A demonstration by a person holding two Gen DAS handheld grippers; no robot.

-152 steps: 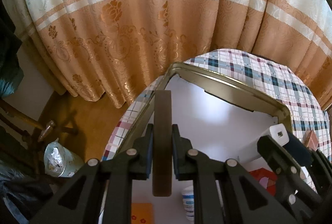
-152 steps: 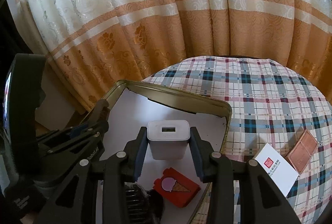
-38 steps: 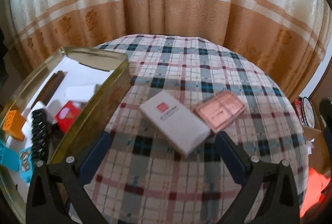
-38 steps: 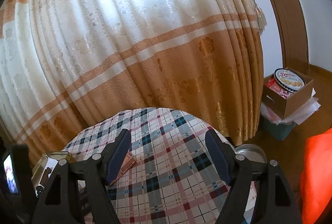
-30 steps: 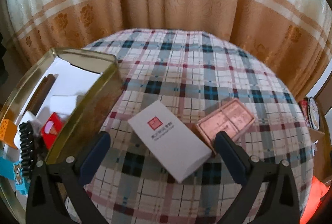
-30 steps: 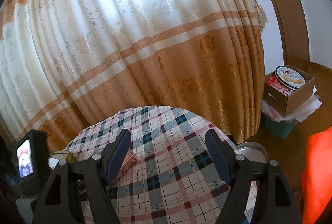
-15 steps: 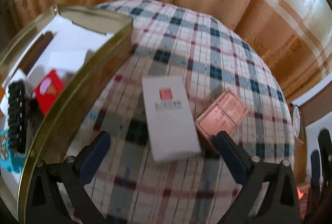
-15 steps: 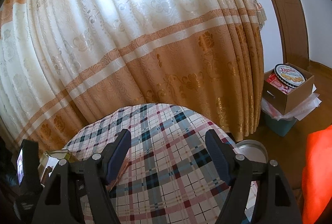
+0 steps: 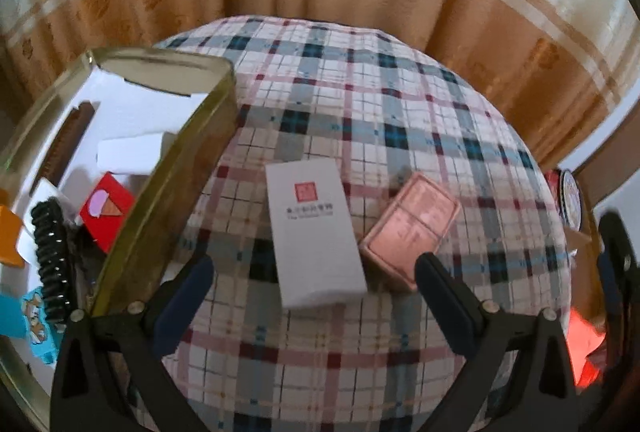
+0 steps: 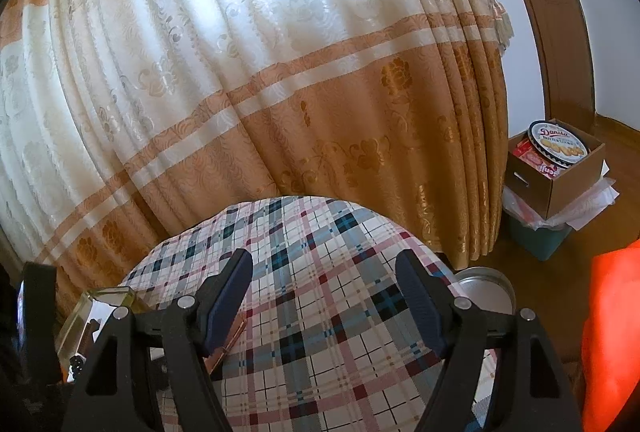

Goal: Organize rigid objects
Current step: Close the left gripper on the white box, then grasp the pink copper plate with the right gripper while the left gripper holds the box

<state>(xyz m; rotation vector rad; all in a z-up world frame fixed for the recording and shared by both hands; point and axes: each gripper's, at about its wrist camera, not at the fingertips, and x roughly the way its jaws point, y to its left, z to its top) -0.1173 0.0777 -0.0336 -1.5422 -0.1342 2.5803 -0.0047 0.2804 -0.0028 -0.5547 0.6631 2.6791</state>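
Left gripper (image 9: 312, 272): we have swung it away from the gold tin (image 9: 172, 192); jaws spread wide, empty, now straddling the white box (image 9: 316, 228).
White box: on the plaid cloth, just right of the tin, touching the pink case (image 9: 412, 228).
Right gripper (image 10: 324, 296): parked open, empty.
Meaning: we judge the box goes into the tin next.

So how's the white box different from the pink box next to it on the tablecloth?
The white box is plain white with a small red square mark and a line of print; the pink box is coppery pink with a framed, panelled top. The white box looks longer and lies nearly straight up the left wrist view, while the pink box sits turned at an angle. Both lie flat on the checked tablecloth, outside the tin.
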